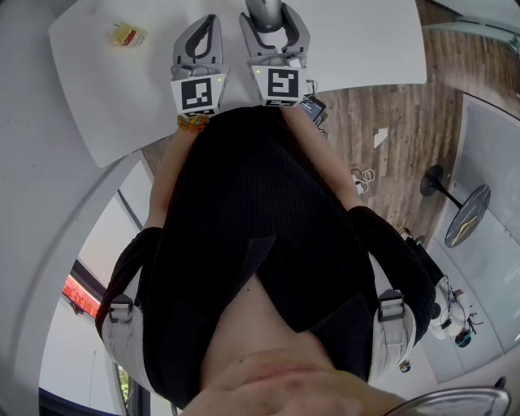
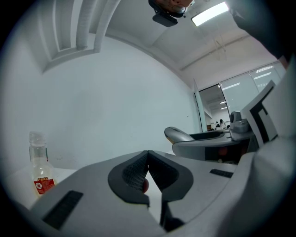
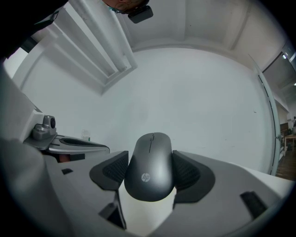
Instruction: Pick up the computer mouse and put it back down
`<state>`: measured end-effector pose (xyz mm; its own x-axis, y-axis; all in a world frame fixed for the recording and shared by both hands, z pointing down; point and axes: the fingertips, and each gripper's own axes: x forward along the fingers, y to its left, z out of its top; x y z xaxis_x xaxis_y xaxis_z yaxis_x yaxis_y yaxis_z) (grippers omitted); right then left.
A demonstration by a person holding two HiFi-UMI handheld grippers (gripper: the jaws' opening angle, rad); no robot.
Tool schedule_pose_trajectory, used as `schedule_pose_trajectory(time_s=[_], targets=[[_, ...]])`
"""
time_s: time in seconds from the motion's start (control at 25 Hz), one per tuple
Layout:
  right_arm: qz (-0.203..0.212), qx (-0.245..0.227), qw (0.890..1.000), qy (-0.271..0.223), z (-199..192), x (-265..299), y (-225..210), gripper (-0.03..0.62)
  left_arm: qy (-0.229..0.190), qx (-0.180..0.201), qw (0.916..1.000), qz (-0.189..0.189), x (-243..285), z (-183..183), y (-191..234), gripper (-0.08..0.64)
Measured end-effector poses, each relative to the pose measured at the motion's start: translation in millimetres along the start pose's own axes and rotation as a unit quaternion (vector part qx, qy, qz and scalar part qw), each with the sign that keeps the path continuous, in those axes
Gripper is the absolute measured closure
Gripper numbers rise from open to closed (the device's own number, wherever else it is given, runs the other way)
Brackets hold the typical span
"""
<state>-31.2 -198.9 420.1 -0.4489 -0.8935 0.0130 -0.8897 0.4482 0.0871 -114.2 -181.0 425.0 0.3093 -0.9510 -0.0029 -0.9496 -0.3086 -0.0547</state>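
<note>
A grey computer mouse sits between the jaws of my right gripper, which is shut on its sides. In the head view the mouse shows at the top edge over the white table, held in the right gripper. I cannot tell whether the mouse touches the table. My left gripper hovers just to the left of it, shut with nothing between its pads. In the left gripper view its tips meet, and the right gripper shows beside it.
A small clear bottle with a red label stands on the table at the left. The person's dark-clothed body fills the middle of the head view. Right of the table, the wooden floor has cables and a round stand base.
</note>
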Motion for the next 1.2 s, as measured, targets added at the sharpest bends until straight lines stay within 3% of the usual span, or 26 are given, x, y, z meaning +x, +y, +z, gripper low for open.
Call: schedule_pose_trajectory(time_s=[1.2], targets=[[-0.003, 0.0, 1.0, 0.018, -6.9, -1.9, -1.7, 0.304, 0.0, 0.001, 1.0, -0.006, -0.8, 0.0, -2.8, 0.546]])
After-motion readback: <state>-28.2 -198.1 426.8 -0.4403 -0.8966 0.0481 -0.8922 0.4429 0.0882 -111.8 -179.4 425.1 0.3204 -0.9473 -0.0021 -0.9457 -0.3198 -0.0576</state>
